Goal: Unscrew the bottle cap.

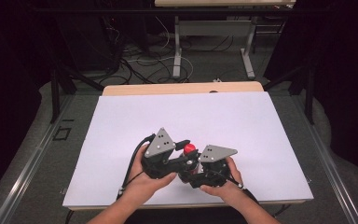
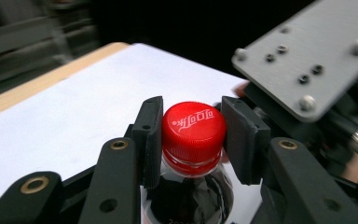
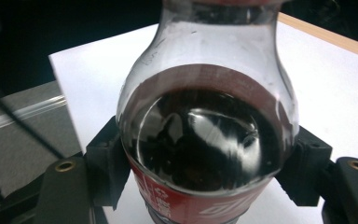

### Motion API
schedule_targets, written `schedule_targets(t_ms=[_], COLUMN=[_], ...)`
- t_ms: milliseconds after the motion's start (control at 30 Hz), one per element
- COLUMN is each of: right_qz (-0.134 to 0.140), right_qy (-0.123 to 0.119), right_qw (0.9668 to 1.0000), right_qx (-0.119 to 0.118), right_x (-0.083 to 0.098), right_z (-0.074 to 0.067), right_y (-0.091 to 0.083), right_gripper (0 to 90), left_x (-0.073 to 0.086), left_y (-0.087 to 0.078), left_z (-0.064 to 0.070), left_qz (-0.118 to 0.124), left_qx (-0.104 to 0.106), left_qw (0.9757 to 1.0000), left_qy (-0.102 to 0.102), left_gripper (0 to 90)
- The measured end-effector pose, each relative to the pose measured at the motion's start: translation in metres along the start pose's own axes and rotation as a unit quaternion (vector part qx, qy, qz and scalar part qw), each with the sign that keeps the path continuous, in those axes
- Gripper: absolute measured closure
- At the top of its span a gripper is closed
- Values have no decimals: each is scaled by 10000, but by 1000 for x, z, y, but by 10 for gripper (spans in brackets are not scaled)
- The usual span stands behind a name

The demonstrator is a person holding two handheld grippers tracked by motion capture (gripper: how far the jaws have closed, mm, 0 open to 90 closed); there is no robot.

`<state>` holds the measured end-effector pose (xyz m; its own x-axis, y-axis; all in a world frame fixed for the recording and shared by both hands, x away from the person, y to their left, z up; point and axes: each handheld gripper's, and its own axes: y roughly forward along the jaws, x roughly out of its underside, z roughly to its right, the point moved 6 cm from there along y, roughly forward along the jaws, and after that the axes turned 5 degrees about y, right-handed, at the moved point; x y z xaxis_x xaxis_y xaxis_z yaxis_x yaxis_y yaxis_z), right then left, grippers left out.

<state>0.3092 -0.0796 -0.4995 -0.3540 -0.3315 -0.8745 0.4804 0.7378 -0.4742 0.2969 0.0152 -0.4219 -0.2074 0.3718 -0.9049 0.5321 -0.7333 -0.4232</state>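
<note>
We see a table [image 1: 279, 140] covered with a white sheet, with a strip of bare wood along its far edge. Near the middle of the near edge, two hands hold two grippers close together around a small bottle [image 1: 189, 161].

On the left, the left hand [image 1: 145, 179] wraps the left gripper [image 1: 182, 150], which carries a grey three-cornered plate on top and trails a black cable toward the near edge. In the left gripper view its two black jaws stand on either side of the red cap [image 2: 193, 128]. The left pad touches the cap's ribbed side, and the right pad sits just beside it with only a sliver of a gap, if any. So the jaws are closed around the cap, though we cannot tell how firmly the right one presses. White lettering runs across the cap's top. Below it the clear neck widens down to dark liquid.

Between the two grippers, in the high view, the cap shows as a red dot and the bottle stands upright on the sheet.

On the right, the right hand [image 1: 223, 184] holds the right gripper [image 1: 196, 175], also with a grey plate. In the right gripper view its jaws press against both sides of the bottle's body at the top of the red label [image 3: 191, 205], gripping it. The bottle's shoulder is clear above the dark liquid.
</note>
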Motion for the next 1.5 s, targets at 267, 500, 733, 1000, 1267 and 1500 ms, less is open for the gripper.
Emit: schedule_targets(t_ms=[267,500,733,1000,1267,1500], right_qz=[16,67,82,75,51,44], right_qy=[123,162,104,-21,-184,-264], right_qw=[9998,9998,9997,9987,9977,9973], right_qx=[163,4,-229,-494,-652,-687], right_x=[2,-1,-2,-3,-2,-2], right_z=[5,5,1,-7,-13,-15], right_y=[0,-2,-4,-4,-3,-3], right_gripper=[294,293,294,293,293,294], left_x=[-1,-2,-13,-11,-2,-1], left_y=[7,3,-11,-20,-13,-13], left_z=[5,-1,-11,-24,-19,-21], left_qz=[49,41,268,189,10,16], left_qx=[-281,-10,1137,2039,2372,2362], left_qw=[9996,9999,9924,9769,9692,9697], left_qy=[-33,-102,393,618,661,631], left_gripper=[602,435,381,427,514,604])
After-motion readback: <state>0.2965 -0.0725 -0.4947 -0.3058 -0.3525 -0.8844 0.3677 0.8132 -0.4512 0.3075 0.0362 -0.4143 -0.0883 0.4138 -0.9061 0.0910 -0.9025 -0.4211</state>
